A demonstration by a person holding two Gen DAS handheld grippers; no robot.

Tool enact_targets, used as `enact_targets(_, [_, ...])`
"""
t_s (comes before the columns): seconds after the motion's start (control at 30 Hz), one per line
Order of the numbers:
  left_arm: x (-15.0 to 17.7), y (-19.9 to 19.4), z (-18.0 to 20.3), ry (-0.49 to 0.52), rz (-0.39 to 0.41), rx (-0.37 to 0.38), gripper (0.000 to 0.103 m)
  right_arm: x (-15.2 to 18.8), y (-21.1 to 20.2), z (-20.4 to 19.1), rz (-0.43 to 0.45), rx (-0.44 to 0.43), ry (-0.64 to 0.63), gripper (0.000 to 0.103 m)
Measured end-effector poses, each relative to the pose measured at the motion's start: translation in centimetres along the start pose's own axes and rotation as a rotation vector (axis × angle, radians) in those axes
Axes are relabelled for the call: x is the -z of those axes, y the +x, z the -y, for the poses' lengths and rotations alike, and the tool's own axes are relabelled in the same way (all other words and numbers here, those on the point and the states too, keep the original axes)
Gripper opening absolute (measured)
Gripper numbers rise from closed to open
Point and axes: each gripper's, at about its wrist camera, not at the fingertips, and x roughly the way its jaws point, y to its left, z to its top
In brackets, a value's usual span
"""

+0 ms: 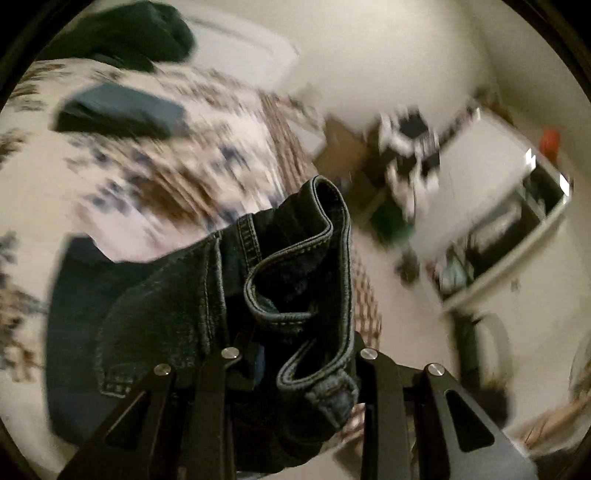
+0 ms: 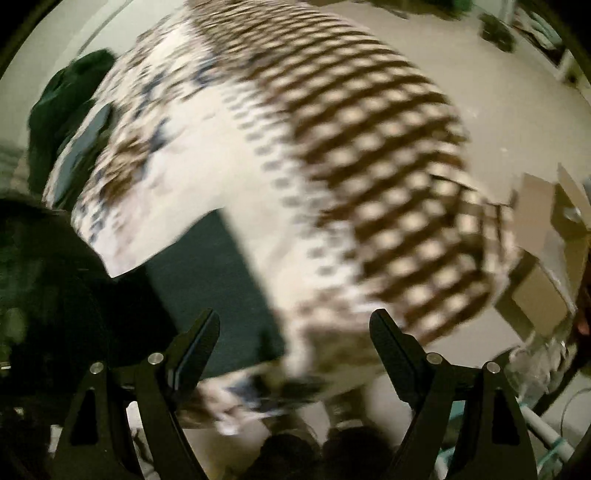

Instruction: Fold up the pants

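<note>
My left gripper (image 1: 295, 350) is shut on the dark blue jeans (image 1: 207, 295), gripping them at the waistband, which bunches up between the fingers and hangs above the patterned bedspread (image 1: 177, 162). The rest of the jeans drapes down to the left. My right gripper (image 2: 295, 328) is open and empty, held above the bed; a dark flat part of the jeans (image 2: 210, 280) lies on the bedspread (image 2: 295, 166) just beyond its left finger. The views are motion-blurred.
A folded dark garment (image 1: 122, 110) and a dark green heap (image 1: 122, 33) lie farther on the bed. Beside the bed are a beige floor (image 1: 406, 369), cardboard boxes (image 2: 546, 258), a white shelf unit (image 1: 509, 236) and clutter.
</note>
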Motion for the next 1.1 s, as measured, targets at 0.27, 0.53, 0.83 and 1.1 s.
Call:
enact_targets(0.27, [3.3, 7.4, 3.4, 0.084, -0.276, -0.107, 0.054, -0.2, -0.1, 6.7, -0.010, -0.002, 0.099, 0.094])
enact_targets(0.53, [-0.2, 1.1, -1.0, 0.002, -0.219, -0.184, 0.080, -2.3, 1.4, 3.7, -0.046, -0.289, 0.047, 0.097])
enact_targets(0.83, [-0.8, -3.0, -13.6, -0.137, -0.246, -0.432, 0.080, -3.0, 9.6, -0.3, -0.222, -0.499, 0.130, 0.078])
enact_targets(1.1, [0.8, -0.6, -16.4, -0.269, -0.342, -0.315, 0.080, -4.3, 6.1, -1.9, -0.098, -0.320, 0.044, 0.005])
